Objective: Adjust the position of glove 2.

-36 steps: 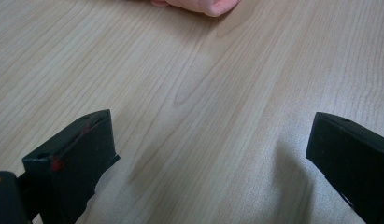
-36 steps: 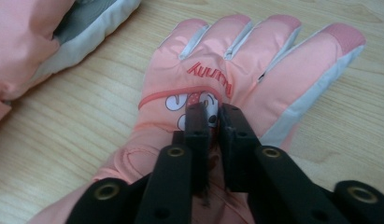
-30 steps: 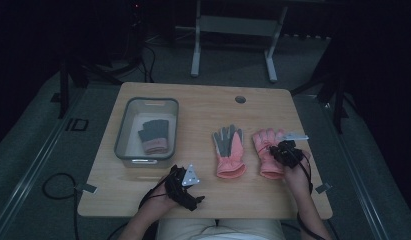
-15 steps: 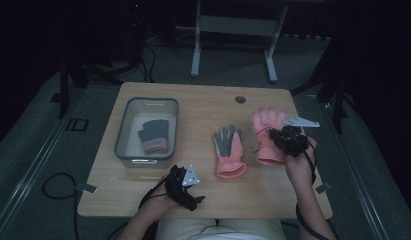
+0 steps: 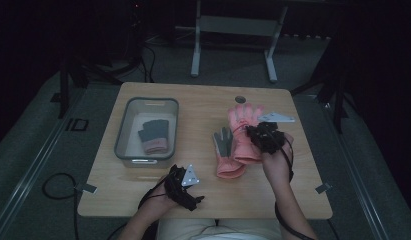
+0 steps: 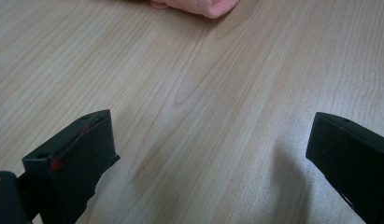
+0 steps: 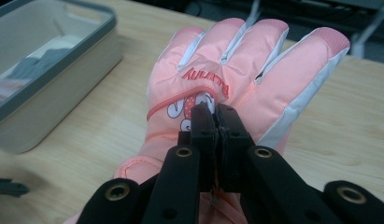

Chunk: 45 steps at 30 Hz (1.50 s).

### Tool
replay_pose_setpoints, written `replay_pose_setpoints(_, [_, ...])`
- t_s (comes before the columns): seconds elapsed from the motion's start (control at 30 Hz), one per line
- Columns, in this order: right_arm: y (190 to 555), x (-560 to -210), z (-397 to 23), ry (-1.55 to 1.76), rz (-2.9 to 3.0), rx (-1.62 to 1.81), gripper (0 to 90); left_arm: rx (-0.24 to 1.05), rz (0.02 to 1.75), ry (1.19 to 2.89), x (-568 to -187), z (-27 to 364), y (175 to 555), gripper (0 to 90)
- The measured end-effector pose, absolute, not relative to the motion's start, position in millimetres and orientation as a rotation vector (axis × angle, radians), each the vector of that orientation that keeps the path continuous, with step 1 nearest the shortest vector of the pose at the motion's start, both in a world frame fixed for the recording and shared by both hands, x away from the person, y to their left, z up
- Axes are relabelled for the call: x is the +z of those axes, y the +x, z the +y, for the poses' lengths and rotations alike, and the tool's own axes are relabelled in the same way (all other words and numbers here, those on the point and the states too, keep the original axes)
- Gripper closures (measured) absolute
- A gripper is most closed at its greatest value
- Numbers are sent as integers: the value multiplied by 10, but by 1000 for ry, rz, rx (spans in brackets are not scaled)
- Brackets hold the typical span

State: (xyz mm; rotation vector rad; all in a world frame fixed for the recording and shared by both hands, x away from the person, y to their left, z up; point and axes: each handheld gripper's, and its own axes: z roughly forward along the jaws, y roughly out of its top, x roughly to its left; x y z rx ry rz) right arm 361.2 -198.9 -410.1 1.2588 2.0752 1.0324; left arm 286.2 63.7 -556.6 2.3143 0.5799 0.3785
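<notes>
The right tool [image 5: 259,136] has pinched the pink glove [image 7: 236,79] and lifted it off the table [image 5: 203,107], probably bound for the bin [image 5: 124,131]. The left tool [image 5: 185,187] rests wide, holding nothing.

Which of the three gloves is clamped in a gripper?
The pink glove lying back-up, pinched by the right gripper; the palm-up one and the binned one lie untouched.

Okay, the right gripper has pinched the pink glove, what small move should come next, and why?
Probably carry it left toward the grey bin. The right gripper is shut on the back of the pink glove, and the bin already holds a grey glove. Go gently: the second pink glove lies right beside it. The left gripper rests open over bare table.
</notes>
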Motion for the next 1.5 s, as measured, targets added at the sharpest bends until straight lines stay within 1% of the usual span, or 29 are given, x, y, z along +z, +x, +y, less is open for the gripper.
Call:
replay_pose_setpoints(0.3, [3664,-4311,-1776,1288,2126,999,872,375,576,2314,-5570,640,2866,10])
replay_pose_setpoints(0.4, [3664,-4429,-1700,1297,2138,977,872,372,576,2315,-5573,635,2865,10])
replay_pose_setpoints(0.8, [3786,-4781,-1589,1370,2171,892,870,372,570,2323,-5572,629,2864,10])
replay_pose_setpoints(1.07, [3811,-4932,-1540,1359,2186,877,851,369,570,2324,-5583,618,2859,10])
replay_pose_setpoints(1.1, [3811,-4946,-1536,1354,2189,881,844,369,570,2325,-5583,617,2859,10])
replay_pose_setpoints(1.17, [3819,-4956,-1539,1354,2199,895,798,365,570,2326,-5584,614,2860,10])
replay_pose_setpoints(1.23, [3817,-4916,-1553,1349,2204,934,705,392,562,2324,-5581,604,2853,10])
replay_pose_setpoints(1.27, [3817,-4916,-1553,1349,2204,934,705,392,562,2324,-5581,604,2853,10])
replay_pose_setpoints(1.3, [3788,-4850,-1567,1320,2204,973,643,393,558,2309,-5559,600,2845,10])
replay_pose_setpoints(1.37, [3757,-4776,-1594,1301,2190,1003,625,392,563,2282,-5531,602,2845,10])
replay_pose_setpoints(1.4, [3757,-4776,-1594,1301,2190,1003,625,392,563,2282,-5531,602,2845,10])
replay_pose_setpoints(1.5, [3736,-4623,-1716,1286,2168,1049,622,391,594,2239,-5482,620,2845,11])
